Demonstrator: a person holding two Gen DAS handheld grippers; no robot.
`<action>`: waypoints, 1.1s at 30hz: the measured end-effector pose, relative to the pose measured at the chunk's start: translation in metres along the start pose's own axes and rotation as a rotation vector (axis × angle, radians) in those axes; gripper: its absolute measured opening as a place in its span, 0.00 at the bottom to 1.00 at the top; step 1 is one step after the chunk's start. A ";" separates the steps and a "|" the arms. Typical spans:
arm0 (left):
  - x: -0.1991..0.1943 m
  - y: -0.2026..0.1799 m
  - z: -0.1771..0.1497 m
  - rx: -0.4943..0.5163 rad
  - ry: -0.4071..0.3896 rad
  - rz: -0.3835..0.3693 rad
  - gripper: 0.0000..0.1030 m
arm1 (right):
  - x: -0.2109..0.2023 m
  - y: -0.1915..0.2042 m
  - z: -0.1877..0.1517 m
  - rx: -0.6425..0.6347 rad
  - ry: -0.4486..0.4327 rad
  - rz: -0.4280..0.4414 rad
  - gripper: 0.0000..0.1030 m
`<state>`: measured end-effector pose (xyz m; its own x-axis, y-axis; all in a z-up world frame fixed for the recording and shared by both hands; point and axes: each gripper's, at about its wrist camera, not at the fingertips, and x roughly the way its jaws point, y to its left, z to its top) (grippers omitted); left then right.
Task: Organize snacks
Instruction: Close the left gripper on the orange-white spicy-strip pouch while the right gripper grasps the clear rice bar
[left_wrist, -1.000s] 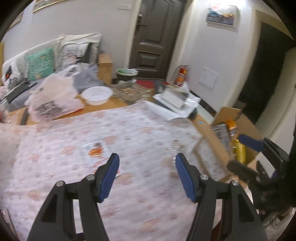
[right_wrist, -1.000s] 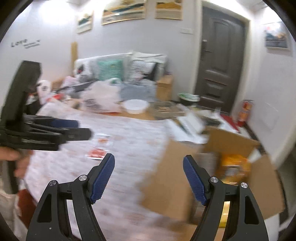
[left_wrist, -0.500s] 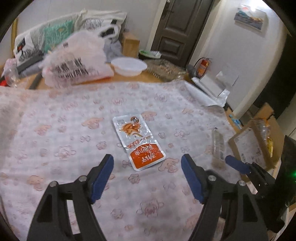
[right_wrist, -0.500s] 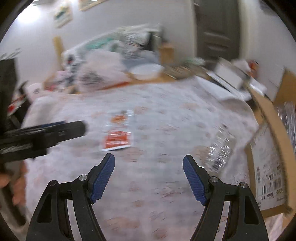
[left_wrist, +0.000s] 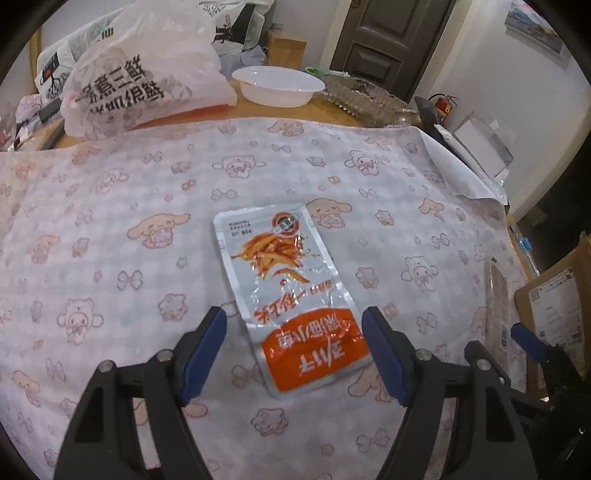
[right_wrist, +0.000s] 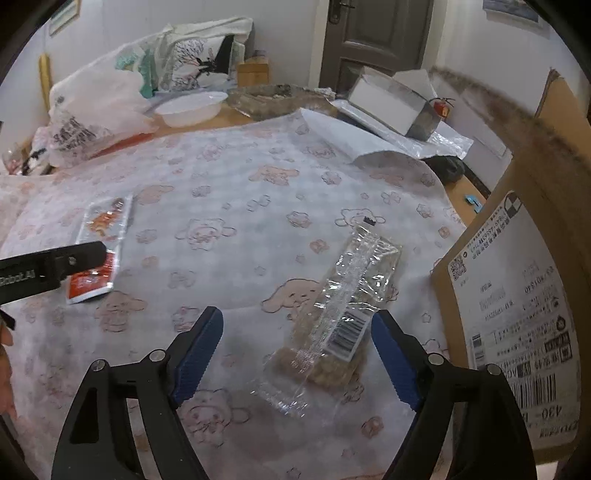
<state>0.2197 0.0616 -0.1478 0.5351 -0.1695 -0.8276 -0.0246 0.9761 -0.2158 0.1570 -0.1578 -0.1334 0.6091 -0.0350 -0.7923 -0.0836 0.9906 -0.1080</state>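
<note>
Left wrist view: left gripper (left_wrist: 293, 350) hangs over the patterned tablecloth (left_wrist: 110, 206), jaws spread and holding nothing, having just been opening; the orange-and-silver snack pouch (left_wrist: 291, 299) lies flat with its orange end between the two fingers, pads apart from it. Likely set up for a pinch across the pouch's width. At 11 o'clock, a white plastic bag (left_wrist: 144, 70); at 12, a white bowl (left_wrist: 279, 85); at 3, the tip of the right gripper (left_wrist: 524, 341), near a cardboard box (left_wrist: 554, 295). Right wrist view: right gripper (right_wrist: 297, 352) likewise released, jaws having just widened, straddling the near end of a clear-wrapped snack bar (right_wrist: 340, 317), no contact evident. The bar lies at 1 o'clock, just beside the box wall (right_wrist: 517, 295), probably its destination. At 9 o'clock the left gripper's finger crosses the pouch.
</note>
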 end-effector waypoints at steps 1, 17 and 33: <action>0.000 0.000 0.000 0.003 -0.008 0.002 0.70 | 0.002 0.000 -0.001 0.000 0.006 -0.001 0.78; -0.002 -0.006 -0.007 0.096 -0.039 -0.079 0.27 | -0.007 0.003 -0.008 -0.101 -0.064 0.054 0.14; -0.003 -0.022 -0.014 0.156 -0.014 -0.141 0.40 | -0.002 -0.003 -0.008 0.029 -0.018 -0.039 0.65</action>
<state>0.2070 0.0385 -0.1476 0.5353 -0.3055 -0.7875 0.1823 0.9521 -0.2454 0.1496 -0.1614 -0.1369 0.6254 -0.0721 -0.7769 -0.0361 0.9920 -0.1211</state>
